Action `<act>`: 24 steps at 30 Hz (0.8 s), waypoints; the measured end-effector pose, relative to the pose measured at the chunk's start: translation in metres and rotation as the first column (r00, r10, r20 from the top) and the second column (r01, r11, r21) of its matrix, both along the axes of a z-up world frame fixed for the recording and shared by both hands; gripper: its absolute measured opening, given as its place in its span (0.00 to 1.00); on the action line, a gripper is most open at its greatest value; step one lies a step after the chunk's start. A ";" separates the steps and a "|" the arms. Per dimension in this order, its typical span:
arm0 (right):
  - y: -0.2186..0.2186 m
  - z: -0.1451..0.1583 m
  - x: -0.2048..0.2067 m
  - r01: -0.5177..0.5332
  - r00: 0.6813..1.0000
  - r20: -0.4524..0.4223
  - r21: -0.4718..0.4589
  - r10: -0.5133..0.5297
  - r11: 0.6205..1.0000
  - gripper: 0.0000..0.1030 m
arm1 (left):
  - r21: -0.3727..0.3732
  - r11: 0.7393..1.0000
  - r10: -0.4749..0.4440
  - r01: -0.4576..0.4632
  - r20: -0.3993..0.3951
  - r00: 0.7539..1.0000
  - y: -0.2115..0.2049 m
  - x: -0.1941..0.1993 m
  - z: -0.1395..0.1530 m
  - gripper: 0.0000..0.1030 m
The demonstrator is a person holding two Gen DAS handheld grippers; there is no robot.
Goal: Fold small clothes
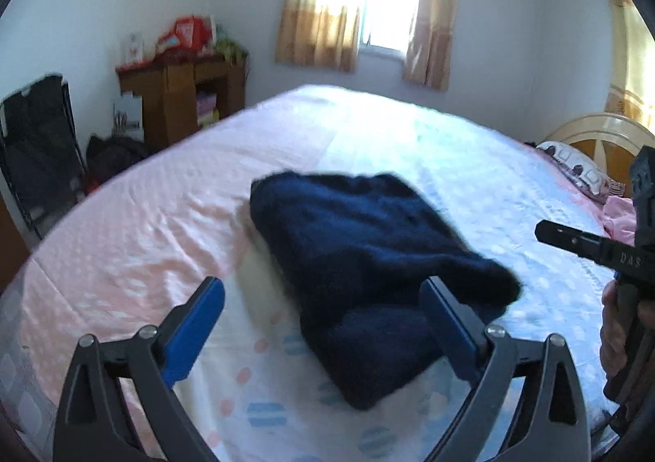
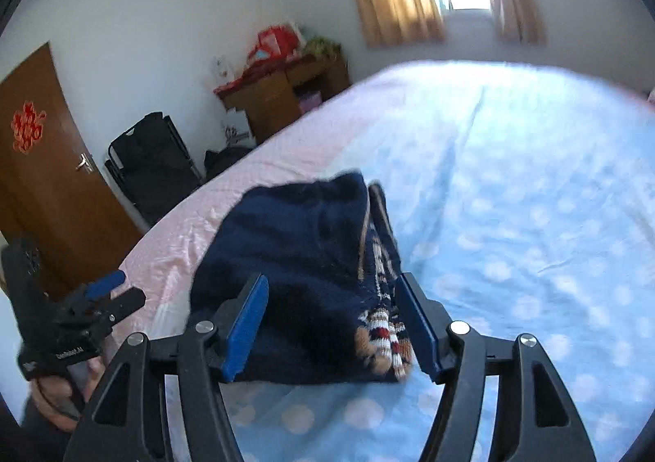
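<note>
A navy knitted sweater [image 1: 368,249] lies folded in a thick bundle on the bed [image 1: 143,241]. My left gripper [image 1: 322,284] hovers over its near end, jaws wide open, blue pads clear of the knit. In the right wrist view the sweater [image 2: 294,257] shows a striped, tan-trimmed pattern [image 2: 385,339] at its near right corner. My right gripper [image 2: 331,278] stands open above it, with the bundle seen between its fingers but not pinched. Each gripper also shows in the other's view: the right gripper [image 1: 573,243] at the right edge, the left gripper [image 2: 110,294] at lower left, in a hand.
The sheet [image 2: 511,216] is dotted, pink to the left and blue to the right. A pillow [image 1: 573,171] and headboard [image 1: 606,134] lie at the far right, with pink cloth [image 1: 618,216] nearby. Beyond the bed stand a wooden cabinet [image 1: 180,93], a black folding chair [image 1: 37,151] and a door [image 2: 41,175].
</note>
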State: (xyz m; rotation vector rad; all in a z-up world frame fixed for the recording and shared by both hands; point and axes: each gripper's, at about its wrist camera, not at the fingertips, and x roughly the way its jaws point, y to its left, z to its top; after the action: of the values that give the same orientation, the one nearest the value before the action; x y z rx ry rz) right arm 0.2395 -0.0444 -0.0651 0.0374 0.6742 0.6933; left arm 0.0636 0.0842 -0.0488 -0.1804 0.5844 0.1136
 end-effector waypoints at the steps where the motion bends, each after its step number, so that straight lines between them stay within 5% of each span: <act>1: -0.002 0.008 -0.013 0.013 0.999 0.033 -0.011 -0.012 1.000 0.64 | 0.001 1.000 -0.003 0.003 0.013 1.000 -0.001 -0.001 0.003 0.96; 9: -0.010 0.041 -0.081 0.067 0.980 0.191 -0.083 -0.050 0.994 0.64 | 0.004 1.000 -0.025 0.025 0.108 0.994 -0.014 -0.017 0.032 0.99; 24: -0.009 0.040 -0.095 0.093 0.977 0.200 -0.089 -0.074 0.992 0.64 | -0.001 1.000 -0.025 0.025 0.103 0.994 -0.022 -0.018 0.031 0.99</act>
State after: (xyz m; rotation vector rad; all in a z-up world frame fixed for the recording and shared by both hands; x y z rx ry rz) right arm 0.1442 -0.0533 -0.0254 -0.0916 0.5128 0.5735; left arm 0.0452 0.0618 -0.0182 -0.1796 0.4839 0.0787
